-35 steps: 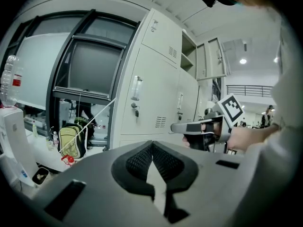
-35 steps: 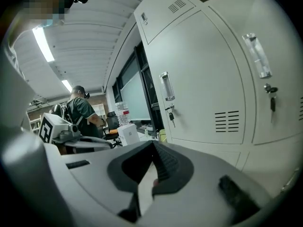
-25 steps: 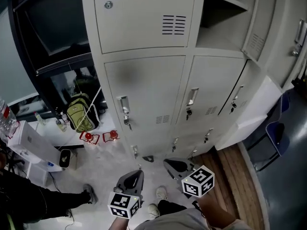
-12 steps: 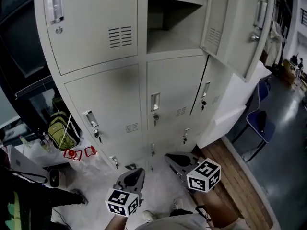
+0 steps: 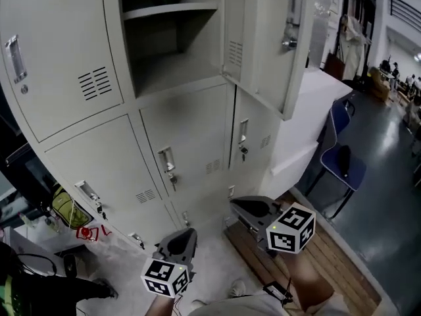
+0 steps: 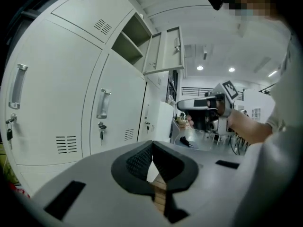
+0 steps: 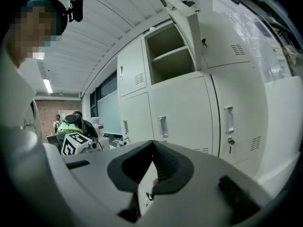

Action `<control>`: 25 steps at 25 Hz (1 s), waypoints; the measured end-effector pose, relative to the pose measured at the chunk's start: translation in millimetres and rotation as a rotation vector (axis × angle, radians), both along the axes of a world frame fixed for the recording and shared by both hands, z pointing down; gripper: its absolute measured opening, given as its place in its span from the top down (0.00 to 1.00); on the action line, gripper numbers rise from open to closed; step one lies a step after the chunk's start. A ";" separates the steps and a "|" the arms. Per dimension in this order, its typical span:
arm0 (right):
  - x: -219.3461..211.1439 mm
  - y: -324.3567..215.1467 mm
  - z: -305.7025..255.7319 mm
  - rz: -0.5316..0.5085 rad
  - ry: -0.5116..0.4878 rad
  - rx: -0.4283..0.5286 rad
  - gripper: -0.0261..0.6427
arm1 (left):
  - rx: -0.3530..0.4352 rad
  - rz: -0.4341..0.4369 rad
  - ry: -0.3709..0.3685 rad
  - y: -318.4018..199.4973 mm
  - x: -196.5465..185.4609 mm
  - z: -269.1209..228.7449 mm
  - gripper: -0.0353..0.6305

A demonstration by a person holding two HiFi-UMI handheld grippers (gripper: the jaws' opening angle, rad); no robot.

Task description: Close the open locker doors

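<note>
A person stands in front of a bank of pale grey lockers with 2 handheld grippers lowered near the floor. 1 locker door in the upper row stands wide open, swung out to the right of its compartment, its handle and lock on the outer edge and its vent slots near the hinge side. Inside the compartment, 1 shelf crosses near the top. The doors around it, to the left and in the rows below, sit flush and shut.

The left gripper points toward the base of the lockers. Its own view shows its 2 dark jaws pressed together at the tips with nothing between them. The right gripper is held just beside it, a little higher, over a strip of wooden planking. Its jaws also meet at the tips and carry nothing. Both grippers are well apart from the open door, which hangs far above them.

To the right, a blue chair stands on the glossy floor beside a white block next to the lockers. At the lower left, a green backpack lies by the cabinet's foot.
</note>
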State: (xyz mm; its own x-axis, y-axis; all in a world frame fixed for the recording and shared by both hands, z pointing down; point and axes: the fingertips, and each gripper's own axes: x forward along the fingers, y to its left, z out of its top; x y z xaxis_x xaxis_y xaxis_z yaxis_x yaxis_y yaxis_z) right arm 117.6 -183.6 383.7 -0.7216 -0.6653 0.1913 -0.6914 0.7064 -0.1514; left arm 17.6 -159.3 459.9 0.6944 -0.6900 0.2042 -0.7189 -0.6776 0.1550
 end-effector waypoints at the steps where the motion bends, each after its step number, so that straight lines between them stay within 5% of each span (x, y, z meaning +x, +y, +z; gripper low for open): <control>1: 8.8 -3.5 -6.3 0.001 -0.004 0.011 0.92 | 0.000 0.005 -0.002 -1.5 6.7 -0.9 0.92; 25: 121.2 -80.8 -167.8 -0.013 -0.101 0.323 0.92 | -0.026 -0.119 -0.043 -26.6 68.4 14.1 0.92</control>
